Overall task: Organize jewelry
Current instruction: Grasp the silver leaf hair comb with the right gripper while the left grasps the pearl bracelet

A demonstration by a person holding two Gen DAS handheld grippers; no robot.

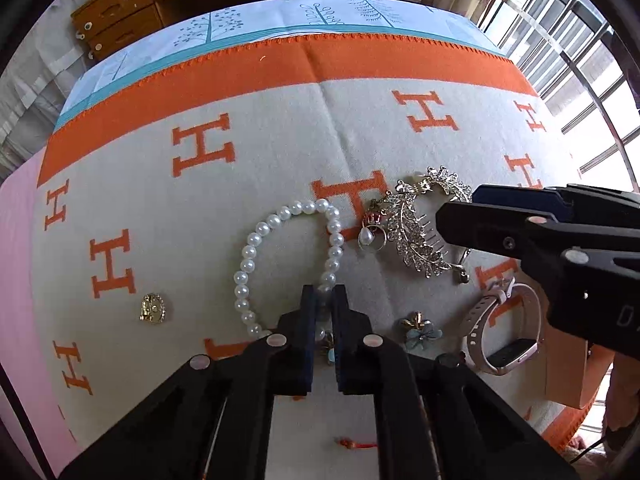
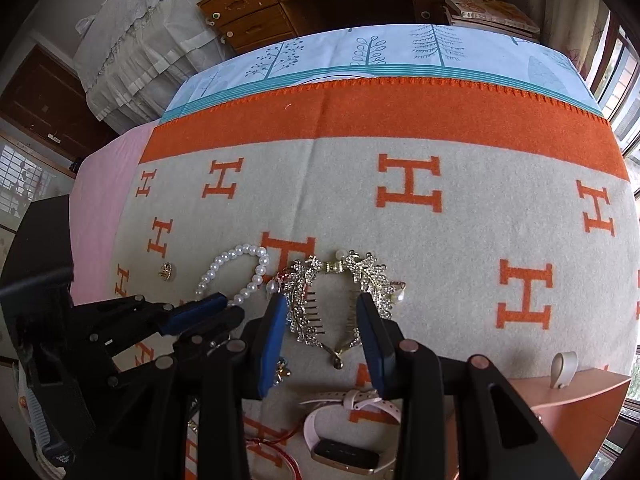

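Landmark: the pearl bracelet (image 1: 288, 256) lies as a white loop on the grey blanket (image 1: 280, 132) with orange H letters; every place below is told from it.
Left gripper (image 1: 323, 300): down on the bracelet's near-right stretch, jaws pinched together with the beads caught between them. Clamped on the pearls!
Left gripper from the right wrist view (image 2: 228, 312): the blue pads meet right at the strand (image 2: 240, 276).
Right gripper (image 2: 323, 332): off to the right of the bracelet, jaws standing about half apart, one to each side of the rhinestone leaf hair comb (image 2: 340, 292). Whether the pads touch it I cannot tell.
Hair comb (image 1: 420, 232): just right of the bracelet, teeth pointing inward.
Pearl-drop ring (image 1: 370, 232): between the bracelet and the comb, close against both.
Gold brooch (image 1: 153, 309): alone on the blanket, left of the bracelet, clearly apart.
Blue flower earring (image 1: 420, 330): right of the bracelet's near end, just beside the left gripper's arm.
Pink watch (image 1: 500, 328): farther right again, past the flower earring, strap curled.
Red cord (image 1: 356, 445): nearer the camera than the bracelet, showing between the left gripper's arms.
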